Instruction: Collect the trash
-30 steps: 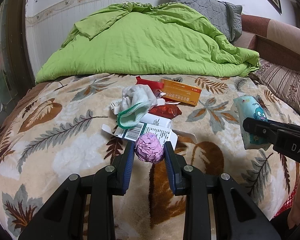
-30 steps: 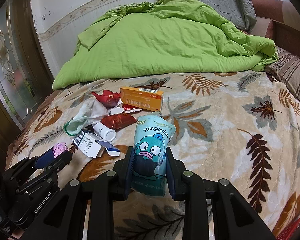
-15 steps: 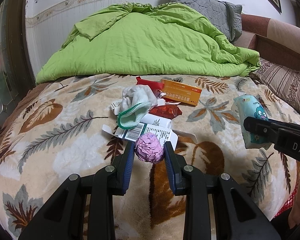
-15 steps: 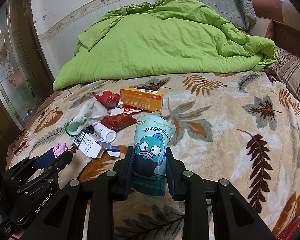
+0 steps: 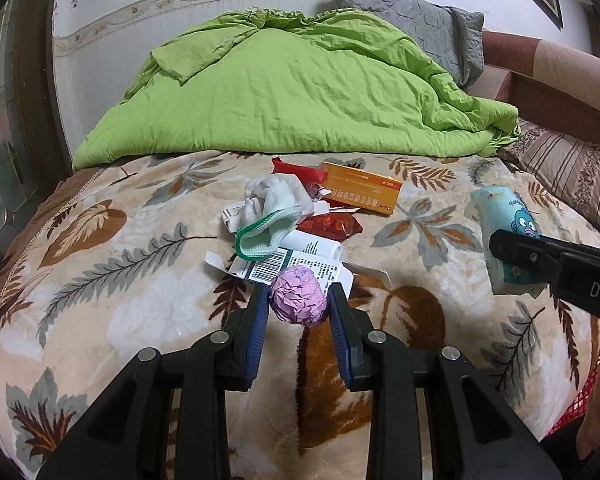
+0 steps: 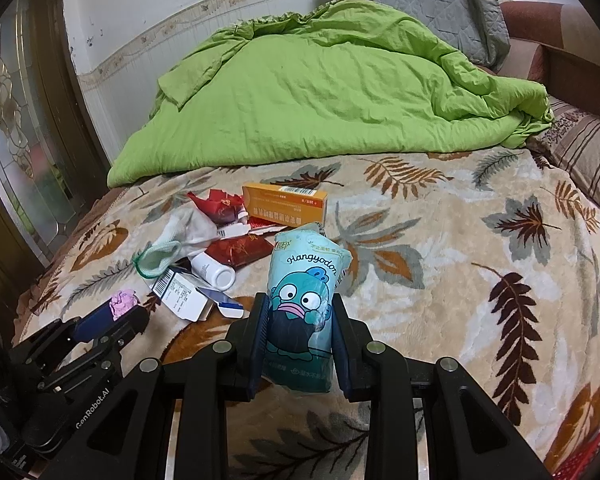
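Observation:
My left gripper (image 5: 299, 303) is shut on a crumpled pink paper ball (image 5: 298, 300), held just above the leaf-patterned blanket; it also shows in the right wrist view (image 6: 123, 302). My right gripper (image 6: 298, 322) is shut on a teal Hangyodon tissue pack (image 6: 305, 304), upright between the fingers; the pack shows at the right of the left wrist view (image 5: 504, 236). A trash pile lies ahead: an orange box (image 5: 361, 192), a white-and-green sock (image 5: 274, 216), red wrappers (image 5: 330, 226), a white bottle (image 6: 213, 270) and a barcoded carton (image 5: 296, 270).
A green quilt (image 5: 292, 92) is heaped at the back of the bed with a grey pillow (image 5: 412, 20) behind it. A striped pillow (image 5: 572, 164) lies at the right. A glass-panelled door (image 6: 16, 140) stands at the left. Red mesh (image 5: 576, 412) shows at the lower right edge.

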Motion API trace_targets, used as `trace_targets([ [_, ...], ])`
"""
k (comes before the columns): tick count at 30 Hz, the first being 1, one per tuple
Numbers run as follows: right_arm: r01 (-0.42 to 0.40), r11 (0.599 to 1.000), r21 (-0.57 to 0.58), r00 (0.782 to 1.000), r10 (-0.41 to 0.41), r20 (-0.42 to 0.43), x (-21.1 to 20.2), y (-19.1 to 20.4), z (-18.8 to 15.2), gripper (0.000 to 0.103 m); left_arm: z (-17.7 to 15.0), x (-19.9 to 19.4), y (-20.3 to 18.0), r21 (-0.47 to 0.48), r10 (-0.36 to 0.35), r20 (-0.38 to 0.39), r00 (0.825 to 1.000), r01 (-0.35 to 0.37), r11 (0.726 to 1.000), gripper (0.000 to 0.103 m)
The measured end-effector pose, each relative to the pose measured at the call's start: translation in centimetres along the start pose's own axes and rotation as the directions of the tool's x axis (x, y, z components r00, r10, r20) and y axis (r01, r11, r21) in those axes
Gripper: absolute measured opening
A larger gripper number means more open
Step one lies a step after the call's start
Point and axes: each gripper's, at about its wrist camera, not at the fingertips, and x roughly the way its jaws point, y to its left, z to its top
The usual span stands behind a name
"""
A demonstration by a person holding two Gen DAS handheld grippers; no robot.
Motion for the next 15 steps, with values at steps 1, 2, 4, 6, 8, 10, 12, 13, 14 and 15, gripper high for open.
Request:
trace_targets([
  [1,-0.003,1.0,0.004,1.0,0.003,0.007,-0.3,-0.1,0.1,0.031,0.1,-0.1,0.0,0.0,-0.002,0.002,1.0,0.002,1.0,0.029],
  [2,-0.006,1.0,0.009,1.0,0.006,0.011,-0.5,-0.3,0.0,0.031,0.2,-0.2,0.1,-0.001,-0.005,0.004,1.0,0.005,1.0,0.029],
  [4,-0.019,0.999,0.029,1.0,0.019,0.014,-1.2,-0.8,0.0,0.031,0.3,-0.5,0.1,-0.001,-0.011,0.008,1.0,0.011,1.0,0.029],
  [6,-0.04,0.998,0.057,0.999,0.04,0.011,-2.1,-1.6,-0.1,0.031,0.4,-0.9,-0.1,-0.001,-0.028,0.006,1.0,0.028,1.0,0.029],
  [8,-0.053,0.995,0.083,0.999,0.053,0.003,-2.9,-2.3,-0.4,0.031,0.2,-1.3,-0.7,-0.001,-0.055,0.005,0.998,0.055,0.999,0.029],
  [10,-0.06,0.993,0.101,0.998,0.06,0.0,-4.0,-3.2,-0.7,0.031,-0.1,-1.7,-1.1,-0.014,-0.093,-0.003,0.996,0.093,0.996,0.029],
  [12,-0.059,0.993,0.106,0.998,0.059,0.003,-5.3,-4.0,-1.2,0.031,-0.2,-1.9,-1.7,-0.024,-0.127,-0.012,0.992,0.127,0.992,0.029],
  [13,-0.057,0.993,0.105,0.998,0.057,0.005,-5.9,-4.4,-1.5,0.031,-0.3,-2.0,-2.1,-0.022,-0.149,-0.021,0.989,0.148,0.989,0.029],
  [14,-0.054,0.993,0.105,0.999,0.053,0.007,-6.5,-4.8,-1.8,0.031,-0.3,-2.1,-2.5,-0.023,-0.168,-0.026,0.986,0.167,0.986,0.029],
  [15,-0.05,0.993,0.107,0.999,0.049,0.009,-7.2,-5.2,-2.1,0.031,-0.3,-2.3,-2.9,-0.022,-0.183,-0.029,0.983,0.182,0.983,0.029],
])
